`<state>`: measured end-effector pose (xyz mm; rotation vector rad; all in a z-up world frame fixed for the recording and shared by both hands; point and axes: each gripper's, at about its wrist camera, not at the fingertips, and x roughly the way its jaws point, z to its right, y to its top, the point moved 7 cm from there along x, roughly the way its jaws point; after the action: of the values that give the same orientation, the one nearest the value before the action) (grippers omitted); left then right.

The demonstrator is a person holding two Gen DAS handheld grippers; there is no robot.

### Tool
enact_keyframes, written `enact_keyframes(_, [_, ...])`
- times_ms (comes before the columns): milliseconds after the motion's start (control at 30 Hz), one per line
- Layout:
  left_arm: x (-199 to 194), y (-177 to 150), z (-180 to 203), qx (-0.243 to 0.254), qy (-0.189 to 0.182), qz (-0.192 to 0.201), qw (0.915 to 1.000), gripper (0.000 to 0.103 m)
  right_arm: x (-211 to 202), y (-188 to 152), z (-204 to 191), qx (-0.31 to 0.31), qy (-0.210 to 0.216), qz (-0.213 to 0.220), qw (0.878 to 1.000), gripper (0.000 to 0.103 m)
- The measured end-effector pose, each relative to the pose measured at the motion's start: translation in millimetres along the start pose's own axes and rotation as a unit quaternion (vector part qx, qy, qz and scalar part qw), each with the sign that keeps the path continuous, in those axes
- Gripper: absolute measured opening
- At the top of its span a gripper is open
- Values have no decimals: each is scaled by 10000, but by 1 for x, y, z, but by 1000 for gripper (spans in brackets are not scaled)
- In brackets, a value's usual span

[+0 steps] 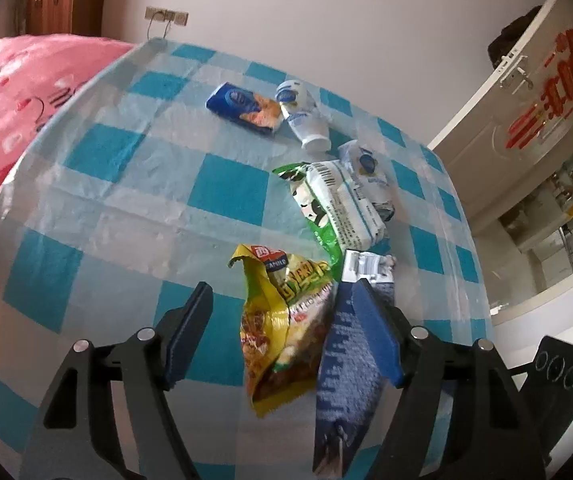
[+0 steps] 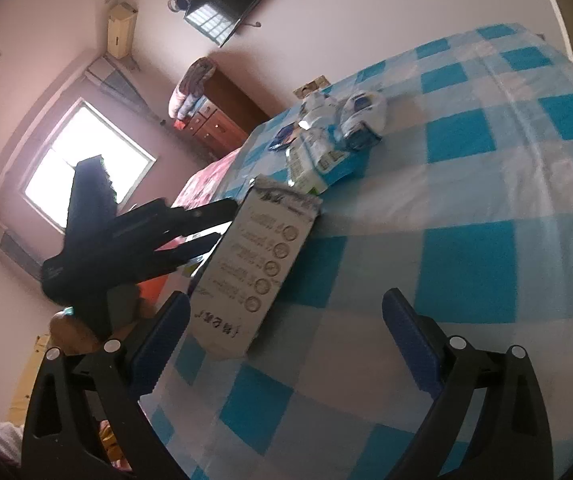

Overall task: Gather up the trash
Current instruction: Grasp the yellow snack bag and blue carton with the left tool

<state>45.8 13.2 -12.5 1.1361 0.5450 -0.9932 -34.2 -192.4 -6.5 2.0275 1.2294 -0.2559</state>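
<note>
We see the table (image 1: 134,184) under a blue-and-white checked cloth, its left half bare and its far edge close to the wall. The trash sits toward its right edge. Our left gripper (image 1: 282,312) has its jaws partly apart: the yellow snack bag (image 1: 282,320) lies between them, clear of the left pad, while the blue wrapper (image 1: 346,360) lies against the right pad; whether either is pinched we cannot tell. Beyond lie a green-and-white packet (image 1: 326,200), a white bottle (image 1: 302,116) and a blue biscuit pack (image 1: 246,108). Our right gripper (image 2: 286,320) stands wide open and empty, over bare cloth near the table edge (image 2: 182,360), just beside a grey-backed wrapper (image 2: 254,264).
</note>
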Motion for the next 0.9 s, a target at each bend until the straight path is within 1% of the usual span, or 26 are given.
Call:
enact_keyframes(133, [8, 4, 1, 76, -52, -56, 9999, 72, 11, -1, -9, 75, 212, -115, 9997, 95])
enact_keyframes(267, [17, 5, -1, 94, -58, -125, 9999, 70, 18, 0, -16, 95, 316, -133, 9994, 95])
enact_keyframes(300, [19, 4, -1, 124, -42, -162, 9998, 66, 19, 1, -17, 105, 337, -132, 9993, 93])
enact_keyframes(333, [22, 3, 0, 150, -59, -195, 9997, 60, 22, 1, -19, 129, 378, -143, 9991, 87])
enact_keyframes(367, [21, 2, 0, 187, -28, -160, 9997, 59, 24, 1, -20, 168, 417, -181, 9988, 85])
enact_keyframes(400, [22, 2, 1, 224, -19, -161, 9996, 54, 26, 2, -20, 197, 436, -209, 9986, 84])
enact_keyframes(433, [22, 1, 2, 241, -42, -153, 9996, 49, 29, 2, -20, 213, 424, -228, 9986, 84])
enact_keyframes(633, [19, -2, -2, 167, -82, -64, 9998, 41, 35, 5, -23, 199, 258, -227, 9992, 84])
enact_keyframes(767, [15, -5, -7, 94, -114, 5, 9999, 40, 42, 4, -25, 170, 120, -234, 9995, 84])
enact_keyframes(900, [10, -10, -10, 114, -130, 26, 9998, 39, 48, 5, -26, 175, 70, -262, 9995, 77])
